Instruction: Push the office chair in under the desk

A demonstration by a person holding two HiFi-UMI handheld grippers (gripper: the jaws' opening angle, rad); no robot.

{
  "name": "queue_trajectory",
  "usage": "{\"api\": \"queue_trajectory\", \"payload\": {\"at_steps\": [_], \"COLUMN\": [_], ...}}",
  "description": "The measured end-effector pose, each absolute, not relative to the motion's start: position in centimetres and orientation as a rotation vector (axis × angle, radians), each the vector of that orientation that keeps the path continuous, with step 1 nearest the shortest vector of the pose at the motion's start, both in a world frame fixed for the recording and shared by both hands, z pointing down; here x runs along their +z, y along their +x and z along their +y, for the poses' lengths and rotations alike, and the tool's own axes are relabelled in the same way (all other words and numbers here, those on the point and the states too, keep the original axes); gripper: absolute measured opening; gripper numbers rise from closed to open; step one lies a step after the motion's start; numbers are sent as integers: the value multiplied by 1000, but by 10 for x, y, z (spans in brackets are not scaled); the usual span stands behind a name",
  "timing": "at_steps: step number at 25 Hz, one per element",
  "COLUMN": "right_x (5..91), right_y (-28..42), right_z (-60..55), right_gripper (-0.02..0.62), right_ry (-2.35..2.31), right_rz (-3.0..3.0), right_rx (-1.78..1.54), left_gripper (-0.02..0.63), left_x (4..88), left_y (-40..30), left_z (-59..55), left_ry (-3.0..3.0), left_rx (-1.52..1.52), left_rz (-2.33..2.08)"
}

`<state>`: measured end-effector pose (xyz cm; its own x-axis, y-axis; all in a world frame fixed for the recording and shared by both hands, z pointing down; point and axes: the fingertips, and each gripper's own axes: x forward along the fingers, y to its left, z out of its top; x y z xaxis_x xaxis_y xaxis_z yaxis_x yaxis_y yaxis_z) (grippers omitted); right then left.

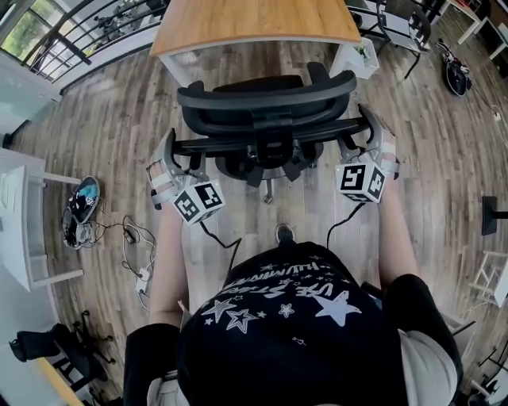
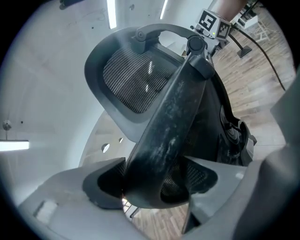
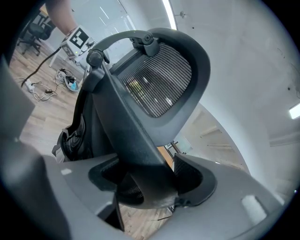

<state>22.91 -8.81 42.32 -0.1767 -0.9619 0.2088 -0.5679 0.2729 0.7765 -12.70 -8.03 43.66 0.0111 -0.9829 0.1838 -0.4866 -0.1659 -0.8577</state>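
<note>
A black mesh office chair (image 1: 266, 103) stands in front of me with its back toward me, its seat facing the wooden desk (image 1: 254, 24) at the top of the head view. My left gripper (image 1: 171, 162) is shut on the left end of the chair's back frame bar (image 2: 173, 122), which fills the gap between the jaws of my left gripper (image 2: 154, 183). My right gripper (image 1: 373, 143) is shut on the right end of the same bar (image 3: 126, 131), and the bar is wedged between the jaws of my right gripper (image 3: 150, 180). The mesh headrest (image 3: 159, 79) rises above the bar.
A white table (image 1: 24, 222) stands at the left, with shoes and loose cables (image 1: 83, 202) on the wooden floor beside it. A small white box (image 1: 355, 57) sits by the desk's right corner. Another chair (image 1: 405, 28) is at the far right, and a black base (image 1: 55, 349) at the lower left.
</note>
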Motion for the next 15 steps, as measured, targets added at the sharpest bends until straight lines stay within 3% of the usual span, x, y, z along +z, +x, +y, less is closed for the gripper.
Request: {"api": "queue_trajectory", "payload": {"at_steps": [6, 15], "right_x": [413, 428], "right_y": [205, 201], "right_z": [-155, -168], "right_gripper": [314, 314], "right_ry": [1354, 1363], "right_rz": [-1852, -1864], "right_rx": [-758, -830], "left_gripper": [367, 370], "left_x": [434, 444], "left_y": [-153, -157], "left_z": [-150, -169], "left_ry": [-1692, -1678], "left_rx": [-1137, -1129], "left_rz": [1534, 1532]}}
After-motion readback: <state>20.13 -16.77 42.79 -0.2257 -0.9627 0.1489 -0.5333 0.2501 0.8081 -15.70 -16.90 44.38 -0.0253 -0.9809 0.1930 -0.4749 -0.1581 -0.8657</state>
